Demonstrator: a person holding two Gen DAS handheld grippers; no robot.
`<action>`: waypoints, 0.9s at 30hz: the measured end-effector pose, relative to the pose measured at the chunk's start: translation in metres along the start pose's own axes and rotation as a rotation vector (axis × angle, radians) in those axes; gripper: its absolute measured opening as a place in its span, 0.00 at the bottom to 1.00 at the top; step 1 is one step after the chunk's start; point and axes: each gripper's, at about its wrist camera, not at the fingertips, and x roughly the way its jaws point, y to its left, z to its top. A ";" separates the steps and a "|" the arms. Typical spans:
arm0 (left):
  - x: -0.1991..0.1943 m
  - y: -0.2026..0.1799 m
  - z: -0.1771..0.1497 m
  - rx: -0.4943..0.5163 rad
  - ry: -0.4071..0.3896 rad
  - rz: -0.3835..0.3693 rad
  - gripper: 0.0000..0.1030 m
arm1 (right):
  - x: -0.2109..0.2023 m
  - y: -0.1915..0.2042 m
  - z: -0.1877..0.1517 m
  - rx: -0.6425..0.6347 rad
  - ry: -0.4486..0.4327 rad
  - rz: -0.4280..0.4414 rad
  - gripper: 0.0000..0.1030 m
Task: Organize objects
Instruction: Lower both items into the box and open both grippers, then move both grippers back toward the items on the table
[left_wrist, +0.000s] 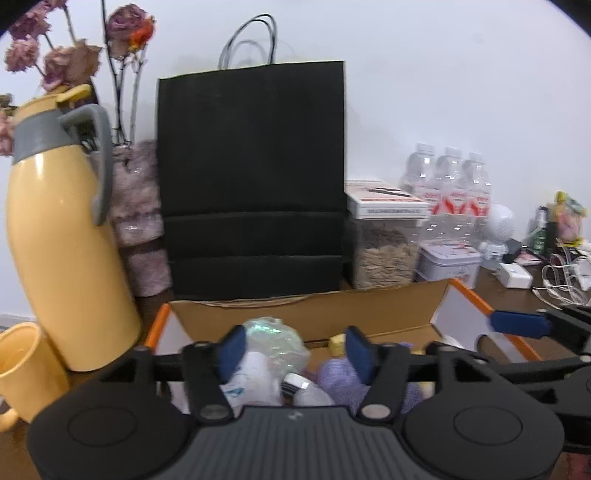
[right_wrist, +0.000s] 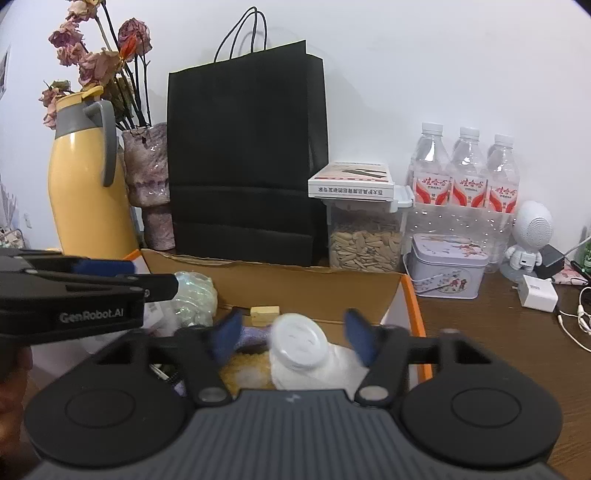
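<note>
White wall backs a cluttered wooden counter (right_wrist: 480, 317) where a cardboard box (right_wrist: 314, 284) sits before a black paper bag (right_wrist: 247, 155). Both the left gripper (left_wrist: 295, 349) and right gripper (right_wrist: 291, 332) hover over it, fingers spread wide, holding nothing. Inside, a white smiley-lidded jar (right_wrist: 299, 343) looks light, rigid and slick; grip its sides. The crinkly wrap (left_wrist: 275, 338) would crush easily.

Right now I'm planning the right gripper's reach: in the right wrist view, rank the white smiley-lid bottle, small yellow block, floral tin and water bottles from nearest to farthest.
1. White smiley-lid bottle: between the open fingers of the right gripper.
2. Small yellow block: just beyond, in the cardboard box.
3. Floral tin: right, outside the box.
4. Water bottles: behind the tin, by the wall.
</note>
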 end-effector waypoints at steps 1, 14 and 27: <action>0.001 0.001 0.000 -0.003 0.001 0.021 0.73 | 0.000 0.000 0.000 0.001 0.002 -0.009 0.78; 0.003 0.009 0.002 -0.046 0.013 0.037 0.95 | 0.004 -0.004 0.000 0.009 0.009 -0.028 1.00; -0.002 0.009 0.002 -0.053 0.003 0.036 0.95 | 0.001 -0.004 0.000 0.007 0.004 -0.029 1.00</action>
